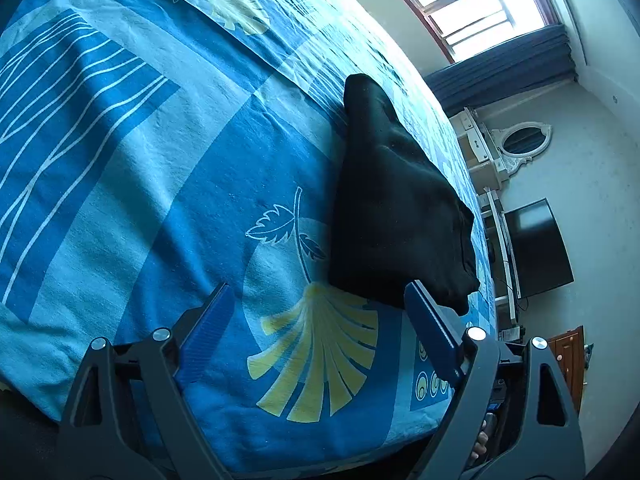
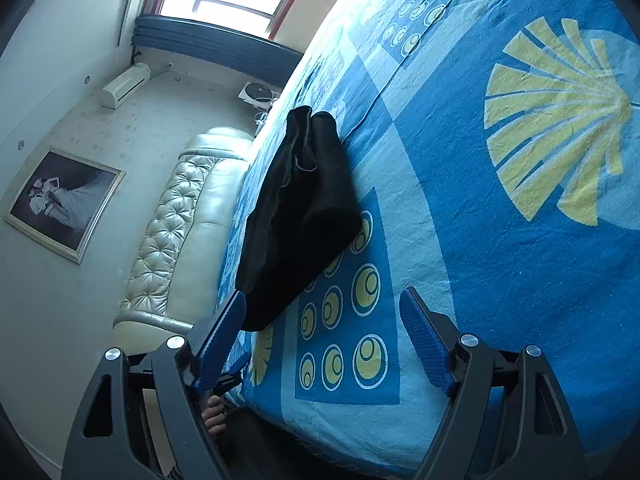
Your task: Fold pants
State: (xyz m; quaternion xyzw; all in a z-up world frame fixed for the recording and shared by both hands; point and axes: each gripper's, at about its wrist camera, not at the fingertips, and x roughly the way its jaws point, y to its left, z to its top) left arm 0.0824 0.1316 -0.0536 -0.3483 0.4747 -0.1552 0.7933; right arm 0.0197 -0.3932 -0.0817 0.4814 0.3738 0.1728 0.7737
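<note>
Black pants lie folded into a compact bundle on the blue patterned bedsheet. In the right wrist view the same pants lie near the bed's left side. My left gripper is open and empty, hovering above the sheet just short of the bundle's near edge; its right finger is close to the cloth. My right gripper is open and empty, with its left finger beside the bundle's near corner.
The bed's near edge runs under both grippers. A cream tufted headboard and a framed picture are to the left. A TV, a white dresser with a mirror and a window are to the right.
</note>
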